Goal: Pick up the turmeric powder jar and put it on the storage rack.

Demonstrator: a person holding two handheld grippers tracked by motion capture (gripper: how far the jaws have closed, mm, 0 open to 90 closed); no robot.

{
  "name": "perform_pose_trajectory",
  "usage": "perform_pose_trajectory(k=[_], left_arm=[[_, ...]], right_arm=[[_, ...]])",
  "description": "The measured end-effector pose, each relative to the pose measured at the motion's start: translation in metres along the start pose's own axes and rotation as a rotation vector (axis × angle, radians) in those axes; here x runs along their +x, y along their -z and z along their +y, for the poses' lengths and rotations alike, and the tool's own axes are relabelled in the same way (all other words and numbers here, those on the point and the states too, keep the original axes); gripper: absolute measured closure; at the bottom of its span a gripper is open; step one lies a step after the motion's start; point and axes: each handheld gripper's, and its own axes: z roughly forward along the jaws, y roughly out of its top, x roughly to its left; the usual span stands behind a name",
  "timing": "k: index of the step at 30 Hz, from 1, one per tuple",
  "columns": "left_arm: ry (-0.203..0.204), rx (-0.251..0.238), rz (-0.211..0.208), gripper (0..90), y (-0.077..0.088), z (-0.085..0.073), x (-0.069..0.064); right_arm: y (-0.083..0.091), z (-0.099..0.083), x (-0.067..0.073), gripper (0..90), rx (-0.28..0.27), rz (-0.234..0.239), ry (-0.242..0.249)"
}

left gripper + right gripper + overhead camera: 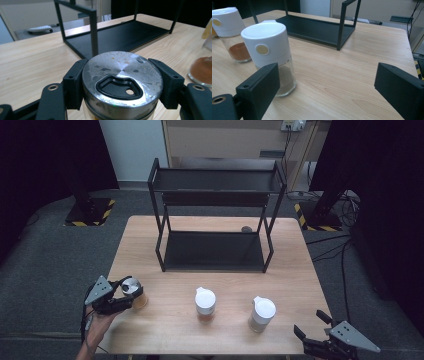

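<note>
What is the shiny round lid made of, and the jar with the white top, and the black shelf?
The round silver lid looks like brushed metal: it glints and shows scuffs, with a black, probably plastic, insert. The white-capped clear jar seems glass or clear plastic, since the powder shows through; its matte cap looks plastic. The black two-tier rack looks like painted metal: thin straight bars, dull finish.

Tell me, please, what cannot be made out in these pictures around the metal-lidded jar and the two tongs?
- Metal-lidded jar: in the left gripper view its lid and the left tongs hide its body and contents.
- Right tongs: the high view's bottom edge cuts off the hand.
- Small dark object by the black rack: too small to identify in the high view.
</note>
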Motion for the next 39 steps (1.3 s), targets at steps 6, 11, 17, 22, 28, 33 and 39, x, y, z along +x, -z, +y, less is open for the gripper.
perform_pose_trajectory(k=[6,11,17,22,28,33,39], left_arm=[[-0.015,-0.017,-0.041,34.2,-0.007,0.013,-0.004],[-0.031,-0.017,-0.071,34.2,-0.017,0.022,-0.008],[-0.038,-0.023,-0.091,34.2,-0.029,0.03,-0.014],[-0.046,-0.026,-0.113,34.2,-0.041,0.037,-0.017],[-0.053,-0.029,-0.128,34.2,-0.055,0.047,-0.02],[-0.044,-0.029,-0.133,34.2,-0.066,0.052,-0.022],[-0.042,-0.031,-0.139,34.2,-0.081,0.058,-0.025]], right_arm=[[0.0,0.0,0.0,6.5,-0.001,0.001,0.002],[0.0,0.0,-0.001,6.5,-0.002,0.003,0.002],[0.0,-0.001,-0.001,6.5,-0.005,0.003,0.002],[0.0,-0.001,-0.001,6.6,-0.003,0.005,0.001],[0.001,-0.001,-0.002,6.6,-0.006,0.005,0.0],[0.001,-0.001,-0.002,6.6,-0.006,0.007,0.0],[0.001,-0.002,-0.003,6.7,-0.009,0.009,-0.003]])
